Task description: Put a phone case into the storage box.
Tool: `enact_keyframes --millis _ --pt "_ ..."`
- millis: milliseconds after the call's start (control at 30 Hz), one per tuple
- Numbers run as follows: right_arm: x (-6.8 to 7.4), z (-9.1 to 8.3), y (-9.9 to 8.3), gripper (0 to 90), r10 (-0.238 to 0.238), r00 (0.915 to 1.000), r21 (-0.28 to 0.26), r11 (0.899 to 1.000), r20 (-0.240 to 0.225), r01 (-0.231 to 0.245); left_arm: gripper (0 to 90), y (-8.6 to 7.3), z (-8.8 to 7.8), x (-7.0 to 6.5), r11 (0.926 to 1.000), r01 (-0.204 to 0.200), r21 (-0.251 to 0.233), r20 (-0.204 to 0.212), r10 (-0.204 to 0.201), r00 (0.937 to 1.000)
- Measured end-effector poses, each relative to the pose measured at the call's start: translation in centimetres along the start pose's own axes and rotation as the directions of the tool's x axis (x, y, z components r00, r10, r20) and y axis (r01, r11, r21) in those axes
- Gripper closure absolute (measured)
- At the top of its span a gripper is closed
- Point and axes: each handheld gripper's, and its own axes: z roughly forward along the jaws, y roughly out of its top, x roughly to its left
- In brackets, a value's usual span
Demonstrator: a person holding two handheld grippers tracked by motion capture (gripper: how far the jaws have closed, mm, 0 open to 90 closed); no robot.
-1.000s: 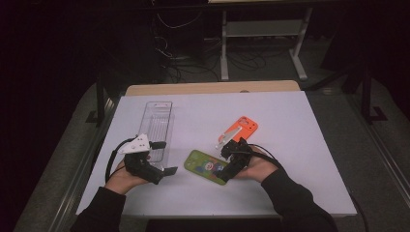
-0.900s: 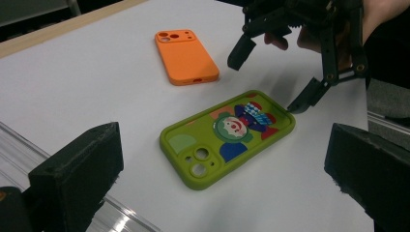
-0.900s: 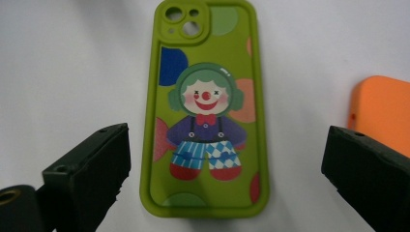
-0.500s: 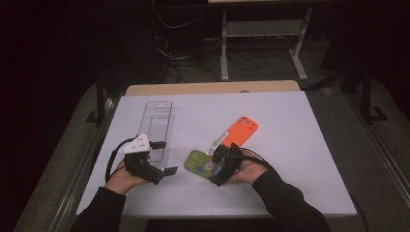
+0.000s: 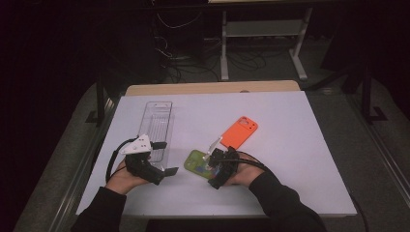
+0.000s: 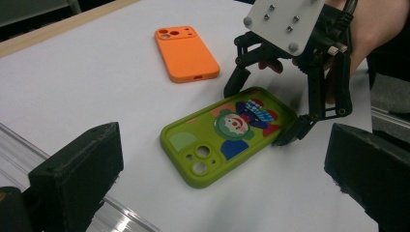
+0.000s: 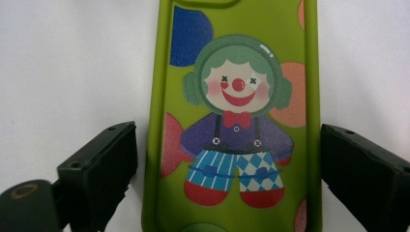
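Green clown-print phone case flat between closing, not-yet-touching right hand-held gripper jaws.

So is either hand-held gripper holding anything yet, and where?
Nothing is held yet. The right hand-held gripper straddles the bottom end of the green case, jaws closing in but not yet pressing its sides. The left hand-held gripper is open.

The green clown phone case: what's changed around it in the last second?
The right gripper came down from near the orange silicone phone case to straddle the green clown-printed phone case, jaws just closing slightly, not yet pressing. Both cases, the left gripper and the clear plastic tray stayed put.
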Motion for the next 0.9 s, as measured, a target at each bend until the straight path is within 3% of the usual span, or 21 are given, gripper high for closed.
enact_keyframes --millis 667,800,900 --pt "-0.19 -0.1 -0.17 15.0 0.05 0.9984 0.002 0.999 -0.028 -0.05 0.0 -0.1 0.11 0.01 1.0 -0.003 0.008 -0.012 0.003 0.9999" --pt "-0.41 -0.2 -0.29 15.2 0.053 0.9982 -0.006 0.999 -0.027 -0.053 0.0 -0.09 0.01 0.26 0.9986 -0.038 0.038 -0.019 0.039 0.9991" --pt "-0.63 -0.61 -0.45 15.2 0.049 0.9982 -0.021 0.999 -0.036 -0.049 0.0 -0.09 0.09 0.3 0.9986 -0.03 0.043 -0.02 0.031 0.9993"
